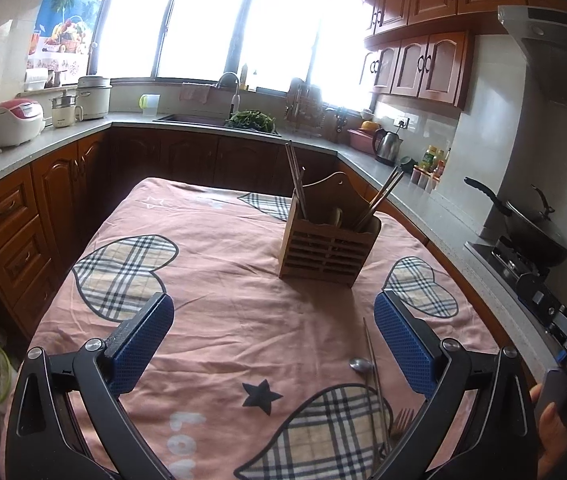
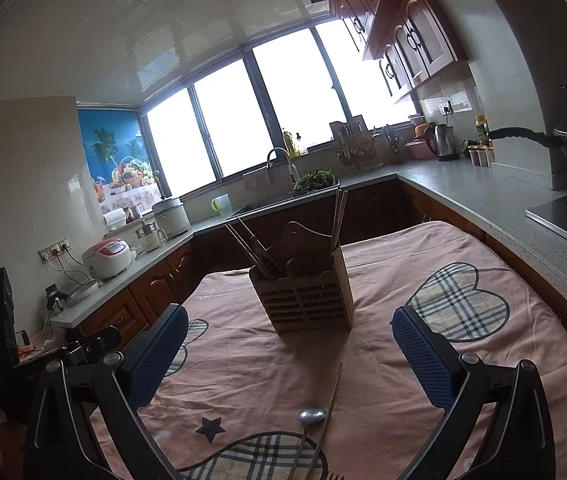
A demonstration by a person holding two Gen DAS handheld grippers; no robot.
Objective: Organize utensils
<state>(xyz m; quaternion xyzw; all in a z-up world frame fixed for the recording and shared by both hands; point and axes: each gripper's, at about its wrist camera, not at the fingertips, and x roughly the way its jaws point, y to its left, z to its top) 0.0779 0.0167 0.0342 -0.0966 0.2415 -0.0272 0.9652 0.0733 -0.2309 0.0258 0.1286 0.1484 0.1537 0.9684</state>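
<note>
A slatted wooden utensil holder [image 1: 329, 246] stands on the pink cloth-covered table [image 1: 219, 304] and holds several chopsticks [image 1: 295, 184]; it also shows in the right wrist view [image 2: 303, 294]. On the cloth near me lie a metal spoon [image 1: 360, 365], a pair of chopsticks [image 1: 375, 384] and a fork [image 1: 401, 420]. The right wrist view shows the spoon [image 2: 311, 416] and chopsticks [image 2: 329, 412] between its fingers. My left gripper [image 1: 273, 322] is open and empty above the cloth. My right gripper [image 2: 289, 338] is open and empty, short of the holder.
Kitchen counters [image 1: 399, 184] run around the table on three sides, with rice cookers [image 1: 15, 122], a sink [image 1: 203, 118], a kettle [image 1: 387, 146] and a wok on the stove [image 1: 535, 232]. The table's right edge lies close to the counter.
</note>
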